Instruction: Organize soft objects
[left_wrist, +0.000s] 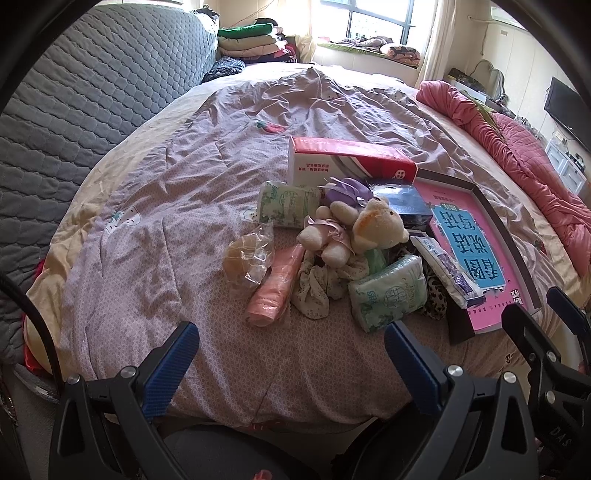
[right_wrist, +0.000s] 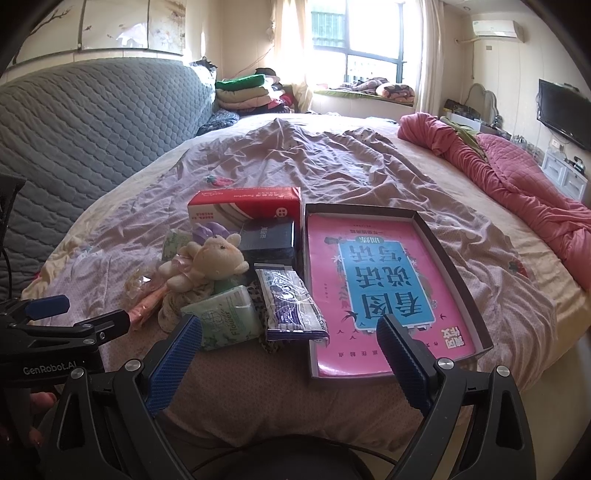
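Both grippers, left (left_wrist: 291, 345) and right (right_wrist: 290, 339), hovering spread wide, grasping nothing, before teddy bear (left_wrist: 376, 225) lying atop tissue packs (left_wrist: 388, 295) beside shallow box (right_wrist: 458, 266).

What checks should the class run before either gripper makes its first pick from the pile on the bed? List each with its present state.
1. Left gripper open and holding nothing: ok.
2. Right gripper open and holding nothing: ok.
3. Shallow box within view and open on top: ok; a pink book lies inside.
4. Teddy bear on top of the pile, nothing covering it: ok.
5. Green tissue pack nearest the right gripper, not pinned by another item: ok.
6. Which items in the pile count as soft, such as the dark box: cannot tell.
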